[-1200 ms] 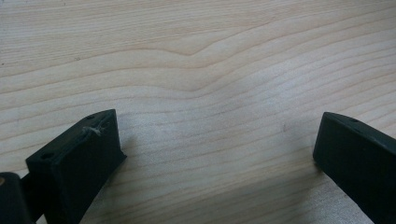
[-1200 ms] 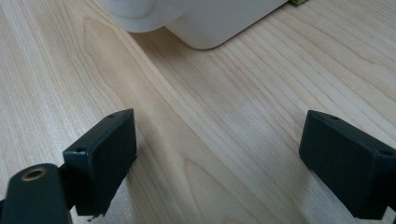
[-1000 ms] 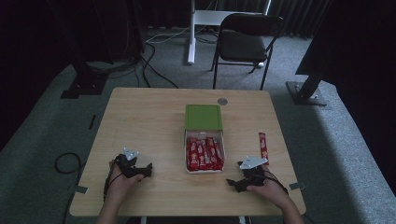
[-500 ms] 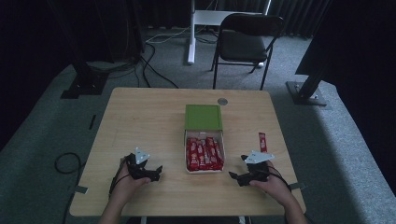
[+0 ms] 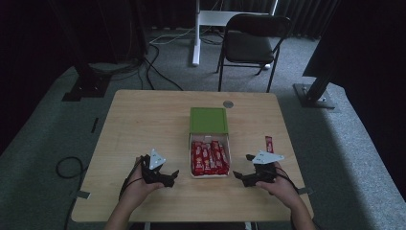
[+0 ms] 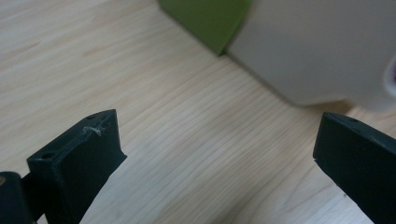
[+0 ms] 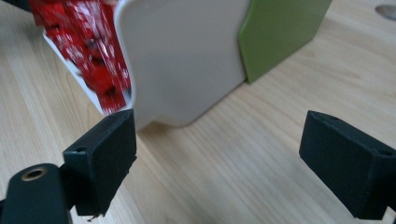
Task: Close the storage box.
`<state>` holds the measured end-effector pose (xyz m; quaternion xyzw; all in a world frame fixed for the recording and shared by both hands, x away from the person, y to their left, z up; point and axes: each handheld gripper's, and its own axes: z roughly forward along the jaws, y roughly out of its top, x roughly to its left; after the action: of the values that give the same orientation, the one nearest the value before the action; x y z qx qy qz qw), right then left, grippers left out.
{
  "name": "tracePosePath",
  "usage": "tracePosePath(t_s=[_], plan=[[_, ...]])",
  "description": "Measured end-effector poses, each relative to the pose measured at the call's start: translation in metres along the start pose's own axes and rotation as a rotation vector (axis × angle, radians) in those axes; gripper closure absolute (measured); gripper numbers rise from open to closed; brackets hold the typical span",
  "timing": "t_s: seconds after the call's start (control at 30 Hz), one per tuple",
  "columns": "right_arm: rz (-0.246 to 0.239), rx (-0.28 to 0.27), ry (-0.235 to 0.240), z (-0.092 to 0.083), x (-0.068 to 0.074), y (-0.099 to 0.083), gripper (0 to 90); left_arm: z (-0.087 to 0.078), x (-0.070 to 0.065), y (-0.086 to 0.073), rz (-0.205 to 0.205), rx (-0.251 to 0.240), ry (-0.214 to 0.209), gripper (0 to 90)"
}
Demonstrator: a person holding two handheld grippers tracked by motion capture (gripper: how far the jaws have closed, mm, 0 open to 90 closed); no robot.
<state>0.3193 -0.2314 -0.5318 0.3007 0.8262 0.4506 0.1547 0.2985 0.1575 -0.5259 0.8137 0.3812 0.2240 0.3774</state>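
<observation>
On a grey carpeted floor (image 5: 43,124) in a dim room stands a light wooden table (image 5: 139,124), with a black folding chair (image 5: 253,43) and a white post (image 5: 195,33) beyond its far edge and dark cables (image 5: 153,62) trailing over the carpet. At the table's middle lies a white box (image 5: 209,154) packed with red wrapped bars (image 5: 208,157), its green lid (image 5: 208,120) touching its far end. A single red bar (image 5: 269,143) lies apart, near the right edge, and a small grey round disc (image 5: 228,103) sits near the far edge. The person's left hand (image 5: 136,184) holds the left gripper (image 5: 173,175) low over the table, just left of the box, jaws pointing toward it and spread apart with bare wood between them. The right hand (image 5: 282,184) holds the right gripper (image 5: 240,175) just right of the box, jaws likewise wide apart and aimed at the box's white side wall.
</observation>
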Motion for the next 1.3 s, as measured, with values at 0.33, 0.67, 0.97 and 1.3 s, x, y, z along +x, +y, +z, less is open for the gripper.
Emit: tracePosePath(t_s=[0.33,0.67,0.97,1.3], plan=[[-0.005,-0.036,0.018,-0.001,0.002,0.012,10.9,0.001,-0.014,0.014,0.043,-0.029,-0.05,1.7],[-0.012,-0.046,0.017,0.002,0.002,0.018,10.9,0.003,-0.019,0.023,0.081,-0.045,-0.081,1.7],[-0.001,-0.057,0.011,0.004,0.001,0.021,10.9,0.008,-0.019,0.031,0.064,-0.08,-0.078,1.7],[-0.008,-0.061,0.015,0.006,0.0,0.021,10.9,0.012,-0.017,0.035,0.056,-0.085,-0.08,1.7]])
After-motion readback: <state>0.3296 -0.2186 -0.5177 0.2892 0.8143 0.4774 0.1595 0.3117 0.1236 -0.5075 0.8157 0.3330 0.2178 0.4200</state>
